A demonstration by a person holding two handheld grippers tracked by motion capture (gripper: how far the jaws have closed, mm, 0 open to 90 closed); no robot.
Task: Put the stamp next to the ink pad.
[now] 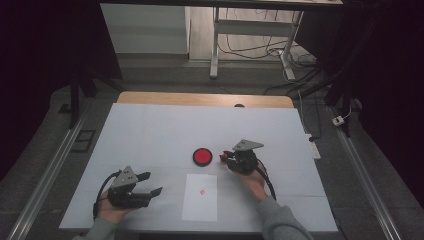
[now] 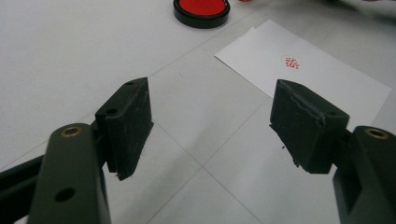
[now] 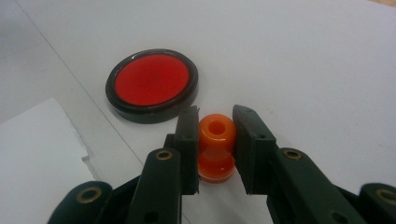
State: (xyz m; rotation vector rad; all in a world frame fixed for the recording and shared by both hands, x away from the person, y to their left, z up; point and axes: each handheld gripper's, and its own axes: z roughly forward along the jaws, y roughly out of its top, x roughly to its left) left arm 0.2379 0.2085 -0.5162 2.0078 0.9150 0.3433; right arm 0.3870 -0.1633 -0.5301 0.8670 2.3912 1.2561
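Right gripper (image 3: 214,140) has its jaws clamped on a small orange stamp (image 3: 215,149), gripping it around the narrow waist, with the stamp standing upright and its base down at the tabletop (image 1: 150,135). It sits just beside the ink pad (image 3: 152,85), a round black dish with a red middle, close but not touching. In the high view that gripper (image 1: 223,158) is right of the pad (image 1: 202,156).

Left gripper (image 2: 212,126) is off on its own near the front left of the tabletop, jaws wide apart with nothing between them, just bare white surface. In the high view it (image 1: 152,184) lies left of the paper (image 1: 200,205).

The paper (image 2: 327,79) is a white sheet lying flat in front of the pad, with a small red stamp mark (image 2: 292,62) on it.
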